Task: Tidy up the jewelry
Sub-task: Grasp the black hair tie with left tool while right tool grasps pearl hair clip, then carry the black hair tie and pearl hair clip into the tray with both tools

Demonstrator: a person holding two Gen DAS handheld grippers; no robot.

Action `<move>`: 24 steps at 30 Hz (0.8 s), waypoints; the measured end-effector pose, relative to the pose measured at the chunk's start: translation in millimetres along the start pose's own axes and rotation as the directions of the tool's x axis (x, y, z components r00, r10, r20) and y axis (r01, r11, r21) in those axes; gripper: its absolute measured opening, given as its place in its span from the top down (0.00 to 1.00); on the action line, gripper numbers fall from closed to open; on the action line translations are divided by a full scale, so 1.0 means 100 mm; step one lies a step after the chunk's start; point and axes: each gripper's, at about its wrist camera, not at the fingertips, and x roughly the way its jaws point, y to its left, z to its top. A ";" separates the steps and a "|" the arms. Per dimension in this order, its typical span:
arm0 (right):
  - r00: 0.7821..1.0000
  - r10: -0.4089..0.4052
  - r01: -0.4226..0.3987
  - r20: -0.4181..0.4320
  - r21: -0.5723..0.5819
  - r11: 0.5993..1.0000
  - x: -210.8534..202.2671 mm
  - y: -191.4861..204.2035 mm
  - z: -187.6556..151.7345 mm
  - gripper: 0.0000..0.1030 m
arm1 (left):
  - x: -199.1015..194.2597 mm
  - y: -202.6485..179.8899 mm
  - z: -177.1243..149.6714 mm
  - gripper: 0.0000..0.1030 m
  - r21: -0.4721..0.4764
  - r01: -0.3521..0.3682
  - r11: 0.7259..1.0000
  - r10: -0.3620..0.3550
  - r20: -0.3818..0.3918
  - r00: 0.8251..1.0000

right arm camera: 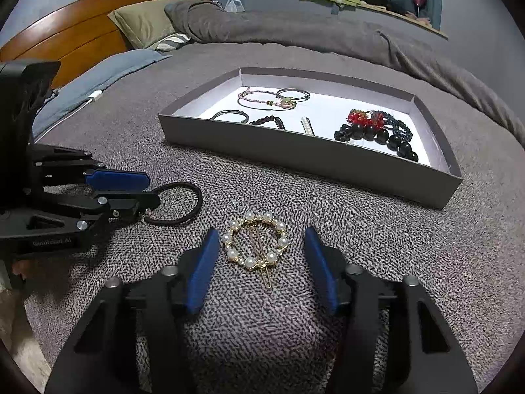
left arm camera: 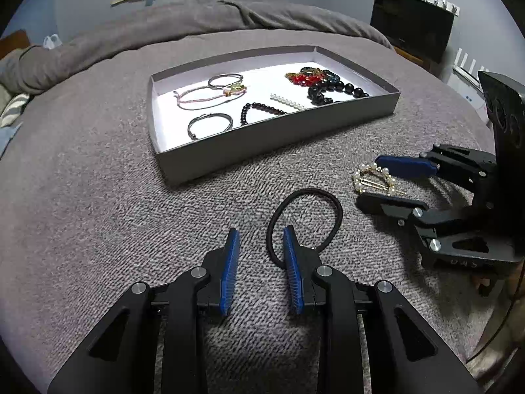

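Note:
A grey tray (left arm camera: 262, 138) (right arm camera: 295, 154) on the bed holds several bracelets, bead strings and a pearl clip. A black hair tie (left arm camera: 328, 203) (right arm camera: 193, 210) lies on the blanket. My left gripper (left arm camera: 261, 239) (right arm camera: 149, 188) is open, low on the blanket, with its right finger inside the hair tie loop and the left finger outside. A round pearl hair clip (right arm camera: 256, 243) (left arm camera: 374, 179) lies flat on the blanket. My right gripper (right arm camera: 261, 239) (left arm camera: 370, 177) is open with one finger on either side of the clip.
The grey blanket (left arm camera: 98, 197) covers the bed. Pillows (right arm camera: 144, 23) and a wooden headboard (right arm camera: 75, 26) lie at the far left in the right wrist view. A dark screen (left arm camera: 413, 23) stands by the wall on the right. A shelf (right arm camera: 370, 3) carries clothes.

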 end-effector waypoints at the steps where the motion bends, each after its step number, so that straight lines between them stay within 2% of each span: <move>1: 1.000 0.001 -0.001 -0.003 -0.001 1.000 0.01 0.00 0.00 0.60 | 0.02 -0.02 0.00 0.72 0.007 -0.006 1.000 0.006 -0.002 1.000; 3: 1.000 -0.002 0.002 0.003 -0.003 1.000 -0.01 0.01 0.00 0.61 | 0.05 -0.05 0.00 0.76 0.019 -0.012 1.000 0.012 0.001 1.000; 7: 1.000 -0.002 0.002 0.022 0.009 1.000 -0.05 -0.01 -0.01 0.61 | 0.03 -0.08 0.00 0.96 0.037 0.012 0.999 -0.012 -0.001 1.000; 11: 0.998 -0.009 0.005 0.063 0.058 0.998 -0.16 -0.10 -0.06 0.61 | -0.02 -0.19 -0.04 0.96 0.097 -0.016 0.995 0.014 0.015 1.000; 18: 0.997 -0.033 0.022 0.076 0.137 0.990 -0.26 -0.27 -0.10 0.61 | -0.29 -0.21 -0.02 0.96 0.084 0.004 0.996 -0.012 0.100 0.995; 24: 0.995 -0.041 0.028 0.091 0.143 0.989 -0.37 -0.30 -0.06 0.61 | -0.49 -0.19 0.00 0.96 0.072 0.002 0.997 -0.014 0.159 0.987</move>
